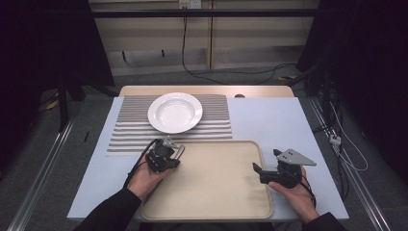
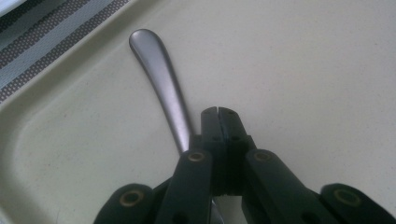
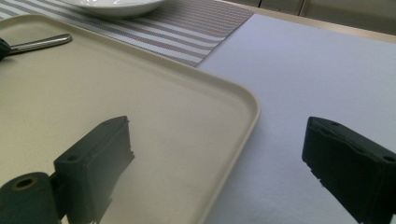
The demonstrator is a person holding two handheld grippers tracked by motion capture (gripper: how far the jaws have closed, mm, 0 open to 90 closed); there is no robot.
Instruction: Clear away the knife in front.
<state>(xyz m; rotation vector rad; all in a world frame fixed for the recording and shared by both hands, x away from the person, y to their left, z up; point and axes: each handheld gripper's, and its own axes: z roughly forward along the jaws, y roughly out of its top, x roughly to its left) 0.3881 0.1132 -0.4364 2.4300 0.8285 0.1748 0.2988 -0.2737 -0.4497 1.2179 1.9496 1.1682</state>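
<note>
A metal cutlery handle (image 2: 161, 79) lies flat in the far left corner of a beige tray (image 1: 216, 192); its other end is hidden under my left gripper (image 2: 218, 112). That gripper hovers low over it, jaws pressed together just right of the handle with nothing visibly between them. The same handle (image 3: 42, 43) also appears in the right gripper view. My right gripper (image 1: 266, 160) is open at the tray's right rim (image 3: 247, 107), one jaw over the tray and the other over the table. A white plate (image 1: 174, 112) rests on a striped placemat (image 1: 130, 130) beyond the tray.
A pale blue sheet (image 1: 284, 125) covers the table right of the tray. Cables run across the floor (image 1: 231, 72) behind the table, with dark stands at both sides.
</note>
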